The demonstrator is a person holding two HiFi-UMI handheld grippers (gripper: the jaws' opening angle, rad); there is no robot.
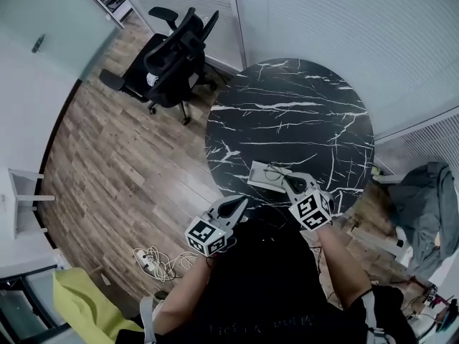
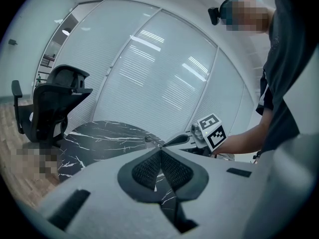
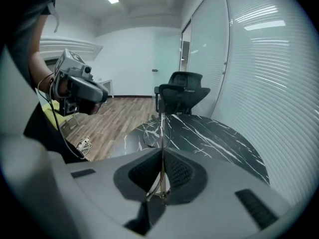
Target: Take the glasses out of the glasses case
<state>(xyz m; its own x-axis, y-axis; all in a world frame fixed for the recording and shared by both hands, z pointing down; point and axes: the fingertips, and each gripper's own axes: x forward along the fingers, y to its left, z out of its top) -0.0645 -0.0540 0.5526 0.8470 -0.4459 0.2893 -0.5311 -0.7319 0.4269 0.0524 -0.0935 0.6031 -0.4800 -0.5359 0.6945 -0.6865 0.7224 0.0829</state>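
While the right gripper (image 3: 162, 152) clamps them, the glasses (image 3: 162, 128) jut forward.

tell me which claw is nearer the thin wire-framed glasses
Right. The right claw is shut on the thin wire-framed glasses, over the round black marble table. The left claw is shut and empty, apart from them, to their left by the table's edge.

Thin wire glasses (image 3: 162, 128) near pale case (image 1: 259, 175)

Thin metal-wire glasses (image 3: 162, 128), pinched between matt, mesh-textured dark fingers (image 3: 180, 172). Beyond the fingers there's a smooth, glossy black table (image 3: 219, 141) with white marble veins, and wood-plank floor (image 3: 107, 116) further out.
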